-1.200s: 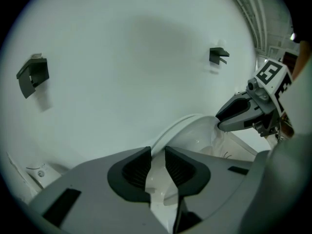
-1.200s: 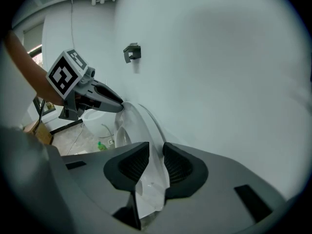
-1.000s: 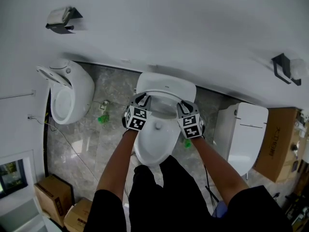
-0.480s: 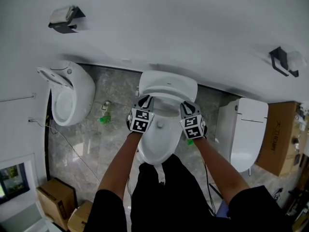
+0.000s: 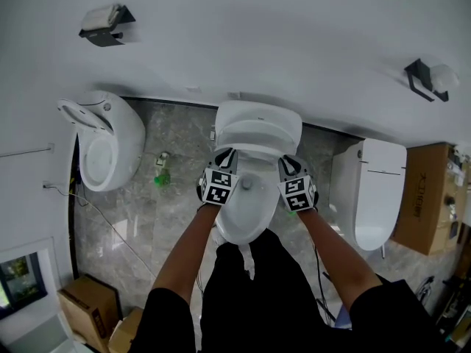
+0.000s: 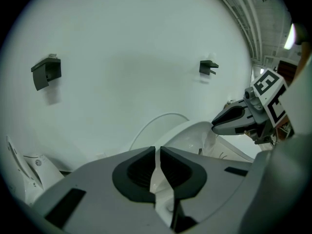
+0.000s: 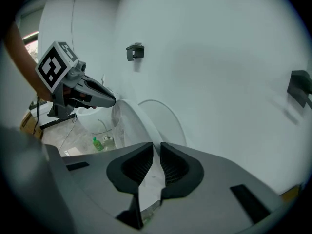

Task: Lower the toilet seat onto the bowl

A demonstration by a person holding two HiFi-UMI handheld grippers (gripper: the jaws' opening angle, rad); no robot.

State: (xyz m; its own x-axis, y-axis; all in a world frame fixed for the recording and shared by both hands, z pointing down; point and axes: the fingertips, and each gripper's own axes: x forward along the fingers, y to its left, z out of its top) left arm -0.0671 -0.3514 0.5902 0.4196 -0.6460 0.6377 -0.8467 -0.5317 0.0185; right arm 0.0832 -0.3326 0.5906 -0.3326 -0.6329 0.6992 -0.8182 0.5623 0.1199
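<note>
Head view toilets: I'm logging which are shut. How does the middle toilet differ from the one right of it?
The middle toilet is open, lid raised; the right toilet is closed flat. The middle one's seat is gripped by the left gripper and right gripper; the right toilet is untouched. Both are white.

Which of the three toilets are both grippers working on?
The middle toilet, between the other two: the left gripper and right gripper each pinch its seat, one on each side. The left-hand toilet and right-hand toilet stand untouched.
</note>
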